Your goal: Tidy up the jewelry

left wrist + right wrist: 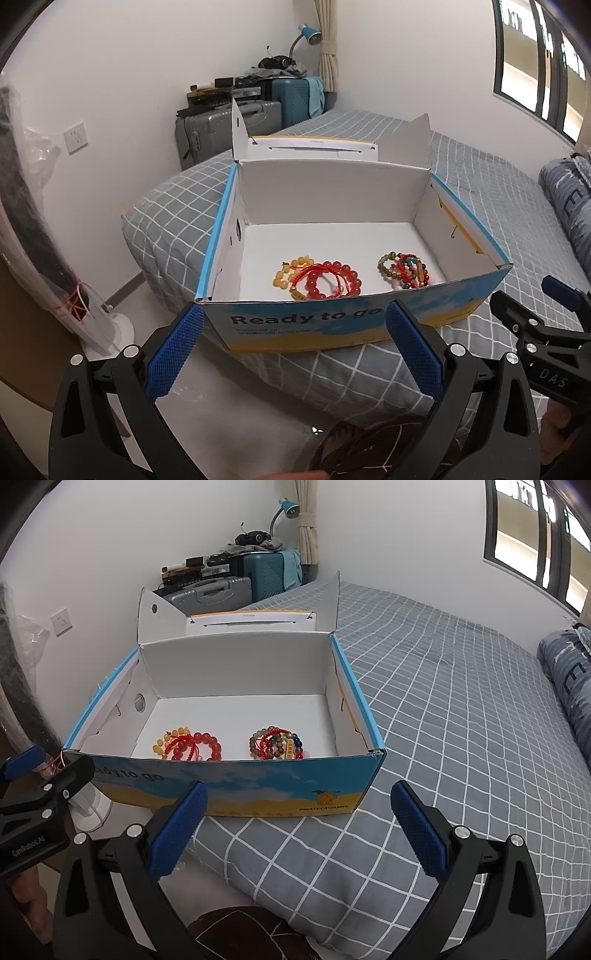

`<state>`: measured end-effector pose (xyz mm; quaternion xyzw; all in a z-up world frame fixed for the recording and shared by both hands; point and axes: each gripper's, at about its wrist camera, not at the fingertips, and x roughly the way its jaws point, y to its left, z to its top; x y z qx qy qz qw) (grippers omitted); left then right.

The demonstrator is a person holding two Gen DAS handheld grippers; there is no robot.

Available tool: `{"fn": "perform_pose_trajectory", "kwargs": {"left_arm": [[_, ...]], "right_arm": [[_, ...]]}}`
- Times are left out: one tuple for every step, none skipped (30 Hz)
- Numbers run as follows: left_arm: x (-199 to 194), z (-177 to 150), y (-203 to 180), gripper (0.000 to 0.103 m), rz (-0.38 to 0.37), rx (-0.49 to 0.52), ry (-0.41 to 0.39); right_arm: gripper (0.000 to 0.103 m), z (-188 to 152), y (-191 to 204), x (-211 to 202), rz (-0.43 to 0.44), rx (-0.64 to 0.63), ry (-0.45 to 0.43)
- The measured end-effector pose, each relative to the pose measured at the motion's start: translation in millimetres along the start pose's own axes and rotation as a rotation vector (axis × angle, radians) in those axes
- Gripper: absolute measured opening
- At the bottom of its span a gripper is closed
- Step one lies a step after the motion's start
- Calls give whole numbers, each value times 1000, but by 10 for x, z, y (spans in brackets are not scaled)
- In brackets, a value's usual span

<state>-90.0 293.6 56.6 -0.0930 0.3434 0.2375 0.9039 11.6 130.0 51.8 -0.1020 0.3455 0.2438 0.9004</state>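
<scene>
White-lined cardboard box (258,794) printed sky blue and sandy yellow at frame centre; red and amber bead bracelets (188,746) inside left, mixed brown, green, blue beads (279,743) right; grey bedsheet (461,701) gridded white; blue textured finger pads (179,830)

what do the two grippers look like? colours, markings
Both alike: the left gripper and right gripper have black angular frames, silver screw heads, and blue knurled pads. One side bears white "GenRobot.AI" lettering; the other shows "DAS".

Open box (236,794) on the bed (443,709) holds two bracelet piles (188,747); right gripper (295,812) fingers (179,829) spread, empty.
</scene>
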Motion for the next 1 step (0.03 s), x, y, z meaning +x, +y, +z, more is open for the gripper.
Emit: {"fn": "perform_pose_trajectory", "kwargs": {"left_arm": [[-3,0,10,97,-4,-5,0]], "right_arm": [[95,-1,5,-5,0,-1,-1]]}}
